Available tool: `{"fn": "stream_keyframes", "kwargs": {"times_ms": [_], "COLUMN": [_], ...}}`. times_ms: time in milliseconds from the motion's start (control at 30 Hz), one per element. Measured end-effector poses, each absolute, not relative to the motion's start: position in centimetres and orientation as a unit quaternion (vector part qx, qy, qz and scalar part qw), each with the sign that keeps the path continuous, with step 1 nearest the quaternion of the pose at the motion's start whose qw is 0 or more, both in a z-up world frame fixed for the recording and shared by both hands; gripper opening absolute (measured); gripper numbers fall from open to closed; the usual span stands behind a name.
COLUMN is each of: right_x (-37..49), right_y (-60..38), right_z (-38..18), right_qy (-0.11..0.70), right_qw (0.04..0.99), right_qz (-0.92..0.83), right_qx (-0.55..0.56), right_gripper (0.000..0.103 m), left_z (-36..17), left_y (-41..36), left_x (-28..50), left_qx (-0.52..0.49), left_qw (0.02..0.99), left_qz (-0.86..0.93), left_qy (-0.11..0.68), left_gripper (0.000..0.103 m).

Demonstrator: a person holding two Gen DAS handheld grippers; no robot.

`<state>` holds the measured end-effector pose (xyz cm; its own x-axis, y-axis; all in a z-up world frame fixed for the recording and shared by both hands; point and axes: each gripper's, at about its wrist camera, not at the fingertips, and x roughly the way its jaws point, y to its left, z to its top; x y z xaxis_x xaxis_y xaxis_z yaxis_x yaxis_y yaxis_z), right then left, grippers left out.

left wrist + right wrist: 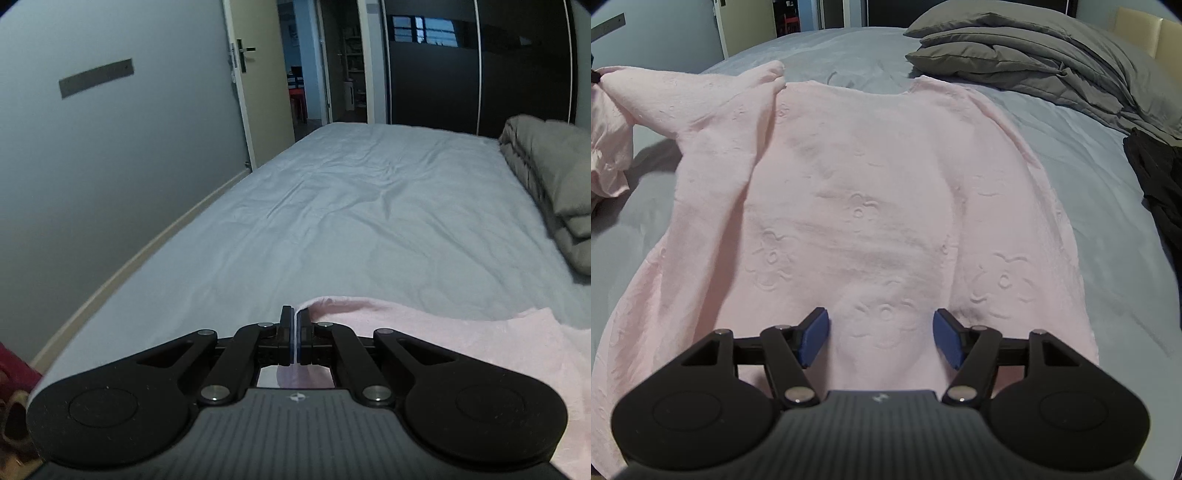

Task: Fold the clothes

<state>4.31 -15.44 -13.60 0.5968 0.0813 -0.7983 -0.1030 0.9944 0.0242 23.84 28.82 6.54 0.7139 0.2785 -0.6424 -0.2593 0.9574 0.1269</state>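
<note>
- Left gripper (pixel 295 314) has its two black fingers pressed together, and the edge of the pink garment (pixel 461 343) runs right up into the slit between them; it seems to be pinching that edge, lifted off the sheet.
- Right gripper (pixel 881 332) stands wide apart, its blue pads (pixel 814 338) on either side of an embossed flower, low over the near hem; whether the pads touch the cloth cannot be told.
- At far left in the right wrist view, a sleeve (pixel 635 96) of the pink garment (pixel 879 206) is raised and stretched toward the frame's left edge, with a ruffled cuff hanging below it.
- Across the middle, the body of the garment lies flat on the grey bedsheet (pixel 1089 166), neckline at the far end, hem near.
- Further right, a folded grey duvet (pixel 1034 55) sits at the far right of the bed, apart from the garment.
- At the right edge, a dark garment (pixel 1156 177) lies crumpled on the sheet, near the duvet.
</note>
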Motion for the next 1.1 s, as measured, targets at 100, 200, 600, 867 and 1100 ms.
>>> {"fn": "stream_keyframes", "kwargs": {"times_ms": [100, 200, 600, 867, 1100], "right_x": [4.6, 4.9, 6.6, 8.0, 11.0], "right_y": [-15.4, -15.4, -18.1, -23.8, -31.5], "right_z": [-13.6, -13.4, -9.3, -6.2, -5.6], "right_qy": [0.445, 0.442, 0.441, 0.455, 0.457], "right_qw": [0.894, 0.896, 0.895, 0.886, 0.887], "right_qz": [0.051, 0.049, 0.065, 0.078, 0.063], "right_qx": [-0.016, -0.015, -0.018, -0.036, -0.006], "right_gripper": [0.068, 0.068, 0.068, 0.068, 0.066], "left_z": [6.2, 6.0, 6.2, 2.2, -0.9], "left_y": [28.8, 27.7, 19.2, 11.6, 7.9], "left_x": [24.5, 24.2, 21.1, 18.6, 18.2], "left_qx": [0.016, 0.028, 0.01, 0.053, 0.064], "left_qw": [0.926, 0.93, 0.937, 0.916, 0.893], "left_qz": [0.146, 0.134, 0.0, -0.095, -0.133], "left_qy": [0.348, 0.34, 0.348, 0.386, 0.425], "left_gripper": [0.009, 0.049, 0.055, 0.055, 0.055]}}
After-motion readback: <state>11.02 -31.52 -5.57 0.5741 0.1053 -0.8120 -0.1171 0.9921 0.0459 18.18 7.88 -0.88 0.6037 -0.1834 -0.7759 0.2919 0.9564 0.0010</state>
